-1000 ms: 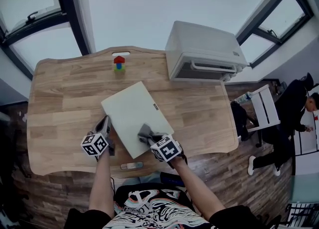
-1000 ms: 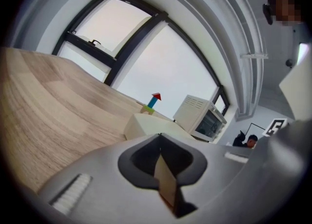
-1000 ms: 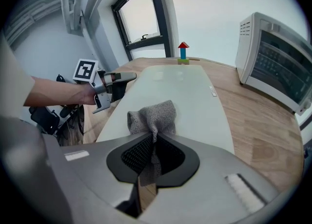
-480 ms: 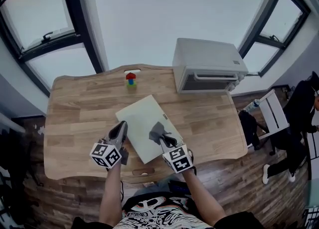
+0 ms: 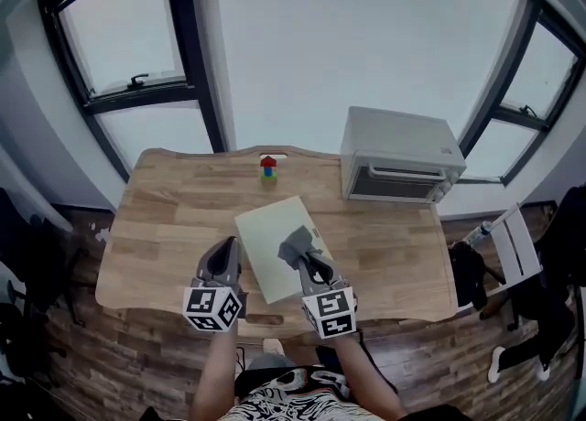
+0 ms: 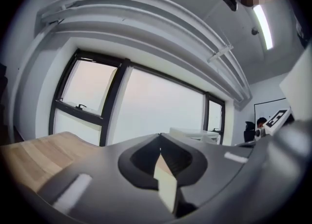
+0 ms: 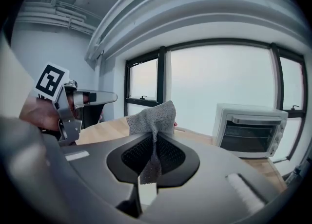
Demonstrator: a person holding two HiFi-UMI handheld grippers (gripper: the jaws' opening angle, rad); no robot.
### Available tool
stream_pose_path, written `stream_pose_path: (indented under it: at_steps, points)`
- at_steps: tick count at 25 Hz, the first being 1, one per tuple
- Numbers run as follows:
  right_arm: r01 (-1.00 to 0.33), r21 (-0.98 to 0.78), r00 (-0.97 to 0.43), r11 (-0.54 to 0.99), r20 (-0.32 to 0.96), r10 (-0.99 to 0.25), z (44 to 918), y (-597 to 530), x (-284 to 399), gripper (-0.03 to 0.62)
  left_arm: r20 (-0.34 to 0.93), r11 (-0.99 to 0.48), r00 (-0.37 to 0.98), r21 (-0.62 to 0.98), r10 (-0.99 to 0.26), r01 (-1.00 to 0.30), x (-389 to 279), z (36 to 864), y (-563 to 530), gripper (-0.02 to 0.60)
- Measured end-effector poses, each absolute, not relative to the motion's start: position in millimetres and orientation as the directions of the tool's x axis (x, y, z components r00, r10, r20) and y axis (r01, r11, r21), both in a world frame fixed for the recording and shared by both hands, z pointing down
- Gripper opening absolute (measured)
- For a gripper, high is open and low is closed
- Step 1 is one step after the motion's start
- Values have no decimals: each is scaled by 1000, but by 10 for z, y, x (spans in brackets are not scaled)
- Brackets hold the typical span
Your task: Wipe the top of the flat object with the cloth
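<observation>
A pale flat board (image 5: 267,227) lies at an angle in the middle of the wooden table (image 5: 156,227). My right gripper (image 5: 304,260) hangs above the board's near right part, shut on a grey cloth (image 5: 295,243). In the right gripper view the cloth (image 7: 153,117) sticks up from the closed jaws (image 7: 155,139) and droops below them. My left gripper (image 5: 228,243) is lifted above the table just left of the board, shut with nothing in it. Its tips (image 6: 159,149) meet in the left gripper view. The left gripper (image 7: 78,102) also shows at the left of the right gripper view.
A white toaster oven (image 5: 400,167) stands at the table's far right. A small stack of toy blocks (image 5: 267,167) sits at the far edge, behind the board. Large windows rise behind the table. A chair (image 5: 517,238) stands on the floor to the right.
Both grippers have risen off the table, and the cloth has lifted away from the board with the right gripper. The head view has tilted up toward the windows.
</observation>
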State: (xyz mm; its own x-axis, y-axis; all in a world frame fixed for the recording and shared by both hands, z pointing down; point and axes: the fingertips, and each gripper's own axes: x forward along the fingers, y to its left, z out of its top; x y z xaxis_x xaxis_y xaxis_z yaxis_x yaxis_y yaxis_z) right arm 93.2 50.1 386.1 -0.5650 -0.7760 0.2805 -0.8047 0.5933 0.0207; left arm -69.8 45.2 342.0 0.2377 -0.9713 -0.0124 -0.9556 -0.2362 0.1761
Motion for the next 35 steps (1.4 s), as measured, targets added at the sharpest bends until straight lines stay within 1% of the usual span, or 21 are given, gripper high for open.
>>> stream_pose_path:
  at_steps: [5,10,14,28,35]
  points:
    - [-795,-29,-598,606,207,-774,3589,787,1114,21,26,-251,260,184,-965,-950,-429,3411,797,57]
    - [-794,-47,-601,606,202,-773,3586,1013,1233,21,40,-224,231,121,-972,-967,-315,3343,1050,57]
    - [-792,-47,-606,609,180,-775,3547,1154,1278,21,27,-201,206,122,-978,-972,-326,3305,1197,57]
    - [-797,-72,-601,600,194,-775,3616,1316,1422,20,37,-228,235,142,-971,-963,-201,3371,1376,57]
    - [-790,-68,-610,609,185,-770,3575,1357,1414,20,33,-223,230,141,-973,-965,-214,3333,1449,57]
